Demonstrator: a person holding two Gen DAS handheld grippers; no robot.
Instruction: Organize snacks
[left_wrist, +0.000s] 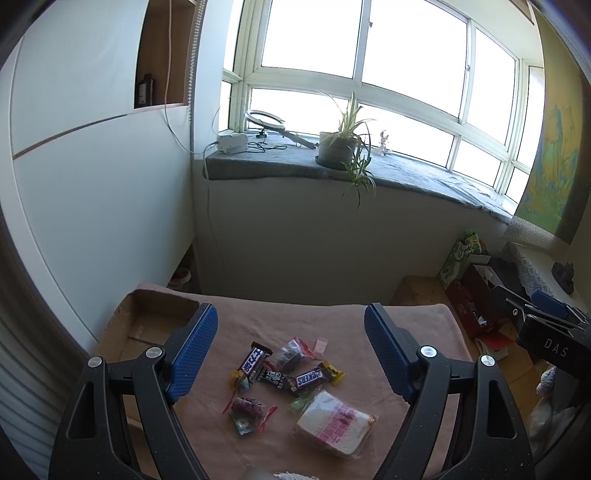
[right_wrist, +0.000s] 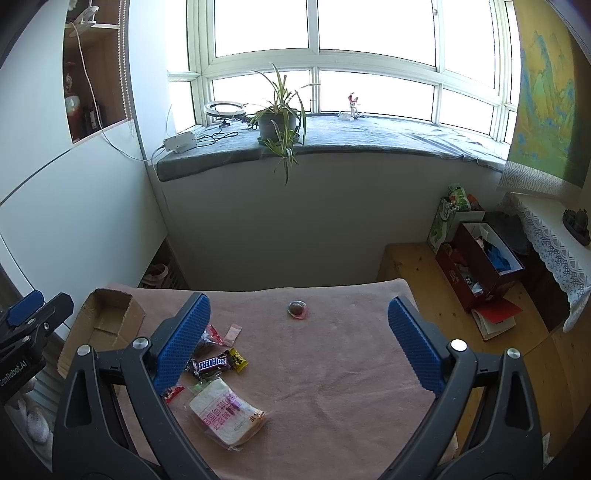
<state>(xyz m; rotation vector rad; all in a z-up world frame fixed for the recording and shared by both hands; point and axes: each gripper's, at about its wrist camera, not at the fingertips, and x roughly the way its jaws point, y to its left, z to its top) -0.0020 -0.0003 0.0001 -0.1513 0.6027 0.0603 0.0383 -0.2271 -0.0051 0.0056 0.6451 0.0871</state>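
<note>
1. On the pink-clothed counter (right_wrist: 332, 369), left of centre: the snacks lie in a loose cluster. A Snickers bar (right_wrist: 211, 364) touches a yellow packet (right_wrist: 237, 360) at its right end; a second bar (left_wrist: 253, 361) with a blue-and-white label and a dark bar (left_wrist: 271, 376) lie just to the left in the left wrist view.
2. A clear bag (left_wrist: 289, 353) of dark pieces sits behind the bars; a small pink sachet (right_wrist: 233, 332) lies just beside it.
3. A wrapped sandwich (right_wrist: 227, 413) with pink print lies nearest the cameras, flat on the cloth. A crumpled wrapper (left_wrist: 245, 410) with red ties sits to its left.
4. One round candy (right_wrist: 297, 308) on a pink wrapper lies alone, well apart from the cluster, toward the far edge.
5. Cardboard box (right_wrist: 105, 321): open, at the counter's far left corner; nothing can be seen inside it.
6. Left hand-held gripper (left_wrist: 291, 347): fingers spread wide, nothing between them, above the cluster.
7. Right hand-held gripper (right_wrist: 297, 350): fingers spread wide, nothing between them, over bare cloth right of the cluster.
8. Background: potted plant (right_wrist: 277, 122) on a grey sill below the window; boxes (right_wrist: 476, 258) on the wooden floor to the right.
</note>
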